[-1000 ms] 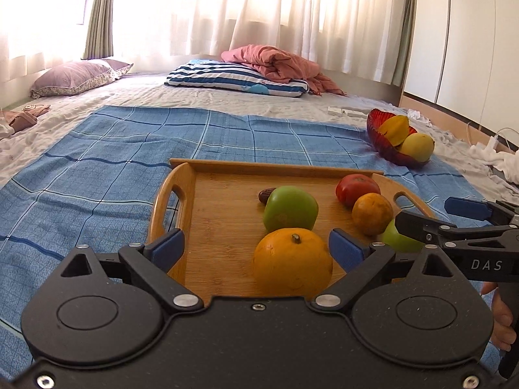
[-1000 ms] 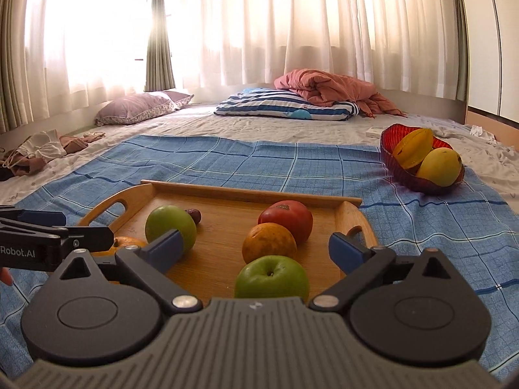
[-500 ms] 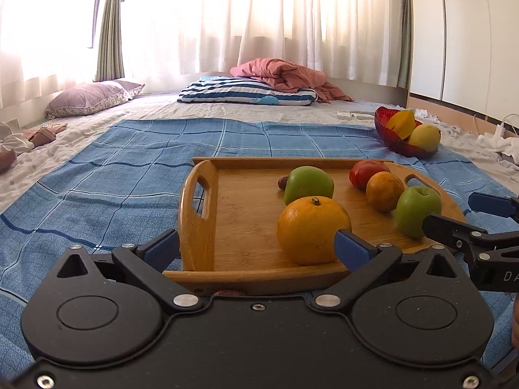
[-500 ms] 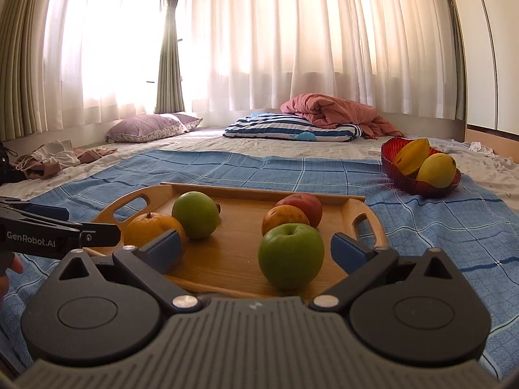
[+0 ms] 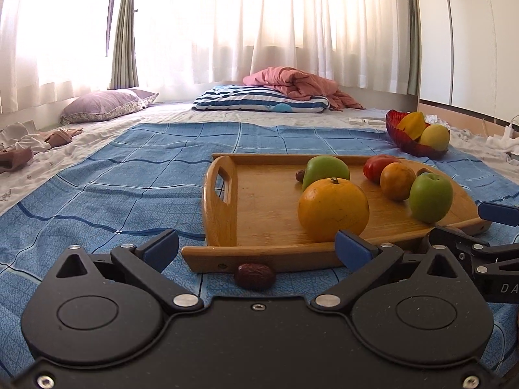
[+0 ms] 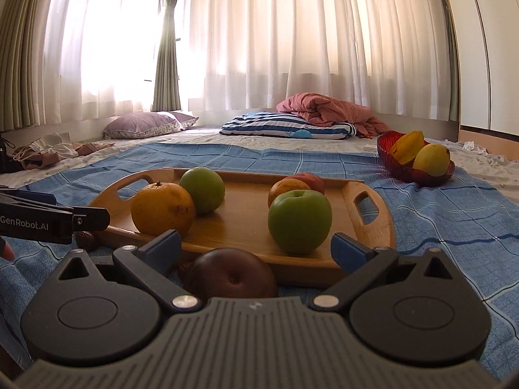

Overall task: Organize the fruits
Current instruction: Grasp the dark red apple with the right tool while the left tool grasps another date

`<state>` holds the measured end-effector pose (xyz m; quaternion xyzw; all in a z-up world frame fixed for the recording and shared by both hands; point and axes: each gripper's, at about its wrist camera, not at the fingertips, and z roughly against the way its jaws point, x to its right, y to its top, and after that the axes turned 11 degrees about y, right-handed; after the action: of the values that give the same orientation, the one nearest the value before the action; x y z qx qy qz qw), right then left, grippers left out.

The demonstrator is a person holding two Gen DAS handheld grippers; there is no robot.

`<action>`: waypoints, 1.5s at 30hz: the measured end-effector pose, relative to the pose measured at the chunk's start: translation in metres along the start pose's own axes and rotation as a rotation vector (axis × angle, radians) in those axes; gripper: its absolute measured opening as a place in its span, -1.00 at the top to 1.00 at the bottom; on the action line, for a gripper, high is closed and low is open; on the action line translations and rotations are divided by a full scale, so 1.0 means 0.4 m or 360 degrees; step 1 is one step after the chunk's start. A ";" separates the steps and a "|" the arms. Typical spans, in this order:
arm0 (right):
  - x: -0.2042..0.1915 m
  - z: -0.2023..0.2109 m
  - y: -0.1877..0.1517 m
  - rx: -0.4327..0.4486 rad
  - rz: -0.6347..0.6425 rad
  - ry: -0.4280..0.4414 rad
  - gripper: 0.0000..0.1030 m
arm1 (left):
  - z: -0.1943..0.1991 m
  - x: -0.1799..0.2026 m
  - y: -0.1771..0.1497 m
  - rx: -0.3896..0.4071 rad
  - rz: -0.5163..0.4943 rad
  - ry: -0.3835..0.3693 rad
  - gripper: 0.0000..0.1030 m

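A wooden tray [image 5: 220, 207] lies on the blue blanket and holds a big orange [image 5: 333, 209], two green apples [image 5: 430, 197] [image 5: 326, 168], a small orange [image 5: 397, 181] and a red fruit [image 5: 378, 167]. A dark date [image 5: 255, 275] rests on the blanket before the tray's near rim, just below my open, empty left gripper [image 5: 256, 249]. In the right wrist view a dark brown round fruit [image 6: 232, 277] lies on the blanket low between the pads of my open right gripper [image 6: 256, 248], untouched. The tray [image 6: 373, 214] is just beyond it.
A red bowl [image 5: 412, 139] with yellow fruits stands on the blanket's far right. A striped pillow [image 5: 259, 100] with a pink quilt and a purple pillow [image 5: 103, 105] lie at the back under the curtains. Clothes [image 5: 29, 142] lie far left. Each gripper shows at the other view's edge.
Both grippers have drawn back from the tray and sunk lower. The date and the dark round fruit in front of the tray have come into view. The left jaws opened slightly wider.
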<state>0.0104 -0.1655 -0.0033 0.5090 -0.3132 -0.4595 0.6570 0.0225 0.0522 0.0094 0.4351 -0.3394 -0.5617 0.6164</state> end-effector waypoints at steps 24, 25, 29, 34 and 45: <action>-0.046 0.002 -0.037 -0.0066 0.0007 0.0072 -0.92 | -0.020 -0.009 -0.037 -0.0103 -0.0004 -0.0030 -0.41; -0.046 0.001 -0.038 -0.0071 0.0000 0.0072 -0.91 | -0.022 -0.008 -0.038 -0.0113 -0.0005 -0.0029 -0.39; -0.041 -0.002 -0.040 -0.0098 -0.0055 0.0076 -0.87 | -0.031 -0.009 -0.037 -0.0153 0.0004 -0.0032 -0.37; -0.040 -0.003 -0.043 -0.0118 -0.0070 0.0056 -0.79 | -0.041 -0.006 -0.036 -0.0180 0.0005 -0.0006 -0.24; -0.035 -0.005 -0.047 -0.0160 -0.0097 0.0030 -0.60 | -0.050 0.005 -0.041 -0.0200 -0.0021 0.0055 0.00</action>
<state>0.0015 -0.1528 -0.0211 0.4889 -0.2678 -0.4897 0.6704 0.0343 0.0534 -0.0136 0.4075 -0.2897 -0.5785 0.6445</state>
